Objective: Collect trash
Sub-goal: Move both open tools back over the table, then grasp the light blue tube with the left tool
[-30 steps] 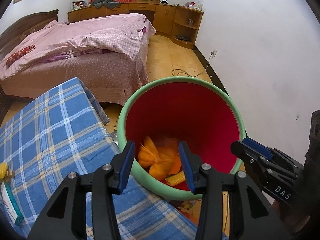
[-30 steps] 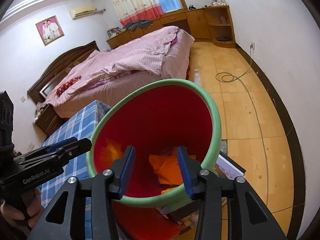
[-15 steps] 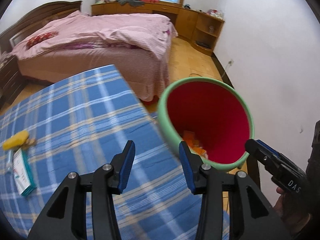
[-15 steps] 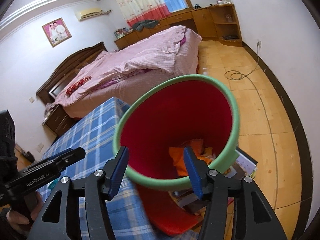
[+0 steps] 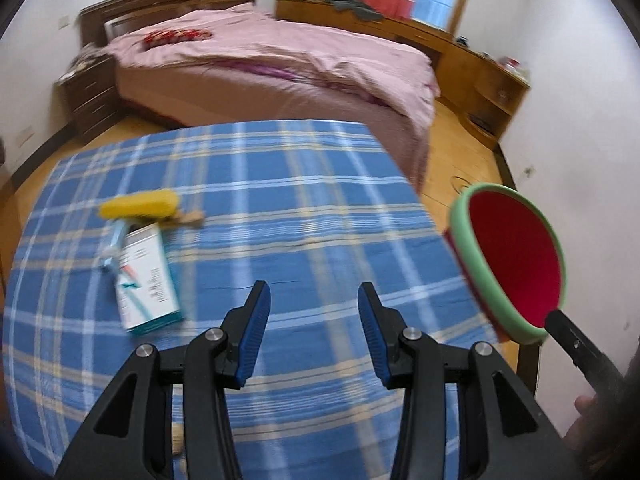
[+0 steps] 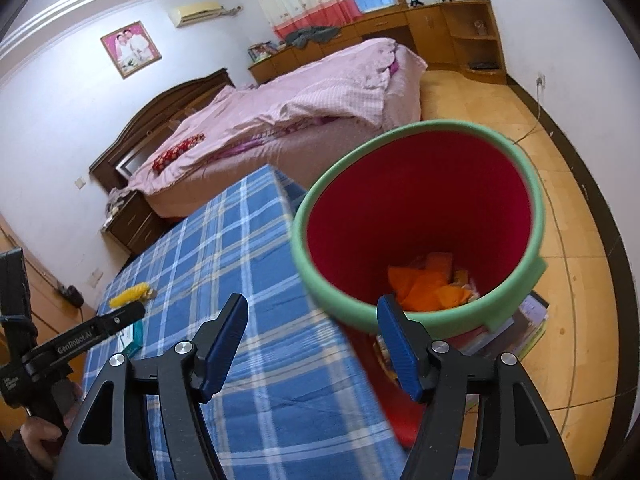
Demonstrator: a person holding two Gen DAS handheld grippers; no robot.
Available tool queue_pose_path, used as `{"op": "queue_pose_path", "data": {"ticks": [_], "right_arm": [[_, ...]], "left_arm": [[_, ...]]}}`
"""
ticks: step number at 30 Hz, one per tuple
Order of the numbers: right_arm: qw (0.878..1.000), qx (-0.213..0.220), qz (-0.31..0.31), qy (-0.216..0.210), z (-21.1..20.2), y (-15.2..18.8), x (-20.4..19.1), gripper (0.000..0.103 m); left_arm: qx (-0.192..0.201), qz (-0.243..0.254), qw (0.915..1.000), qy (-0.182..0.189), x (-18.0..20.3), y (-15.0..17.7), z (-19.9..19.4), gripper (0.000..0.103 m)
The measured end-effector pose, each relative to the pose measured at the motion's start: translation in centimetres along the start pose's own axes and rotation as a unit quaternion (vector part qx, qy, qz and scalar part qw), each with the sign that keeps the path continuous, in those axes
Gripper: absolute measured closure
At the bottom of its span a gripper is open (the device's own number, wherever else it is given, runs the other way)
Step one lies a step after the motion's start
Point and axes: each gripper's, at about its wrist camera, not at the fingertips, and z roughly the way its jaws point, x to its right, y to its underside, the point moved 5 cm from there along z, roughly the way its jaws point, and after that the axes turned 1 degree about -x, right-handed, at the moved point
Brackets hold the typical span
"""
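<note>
Ahead and to the left of my left gripper point(image 5: 312, 300), on the blue plaid tablecloth point(image 5: 304, 184), lie a yellow wrapper point(image 5: 138, 204) and a white and teal box point(image 5: 148, 280). That gripper hangs open above the cloth, with nothing between its fingers. Off the table's right edge stands a red bin with a green rim point(image 6: 536, 216), holding orange trash point(image 6: 428, 286). My right gripper point(image 6: 312, 312) hovers at the bin's near rim. Its jaws are opening and the pads press on nothing. At the left of the right wrist view are the left gripper point(image 6: 120, 320) and the yellow wrapper point(image 6: 128, 295).
A bed with pink covers point(image 5: 280, 60) stands beyond the table. Wooden cabinets point(image 6: 440, 28) line the far wall. Books point(image 6: 524, 328) are stacked at the bin's foot, and a cable point(image 6: 532, 128) trails over the wooden floor. A hand point(image 6: 36, 432) holds the left gripper.
The left gripper has swung left from over the bin to above the tablecloth, bringing the wrapper and box into view. The right gripper's jaws have widened, and it has drawn back from the bin.
</note>
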Motion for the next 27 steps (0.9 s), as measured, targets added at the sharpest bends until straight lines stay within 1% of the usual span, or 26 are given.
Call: {"op": "queue_pose_path", "data": {"ticks": [8, 13, 19, 24, 27], "right_arm": [[1.0, -0.021, -0.016, -0.008, 1.4, 1.2, -2.4, 0.034], [0.999, -0.03, -0.029, -0.01, 2.3, 1.5, -3.9, 0.034], [0.998, -0.043, -0.04, -0.01, 3.6, 2.0, -5.2, 0.034], [0.998, -0.052, -0.045, -0.01, 4.8, 2.3, -6.1, 0.034], [0.997, -0.058, -0.047, -0.01, 5.4, 2.5, -6.5, 0.034]], "left_arm": [[0.001, -0.045, 0.9984, -0.033, -5.8, 0.4, 0.1, 0.057], [0.014, -0.063, 0.996, -0.061, -9.2, -0.3, 0.0, 0.057], [0.02, -0.076, 0.9929, -0.089, -12.7, -1.1, 0.6, 0.057], [0.017, -0.085, 0.9908, -0.104, -15.1, -1.6, 1.5, 0.057], [0.012, -0.088, 0.9907, -0.103, -15.9, -1.8, 2.2, 0.057]]}}
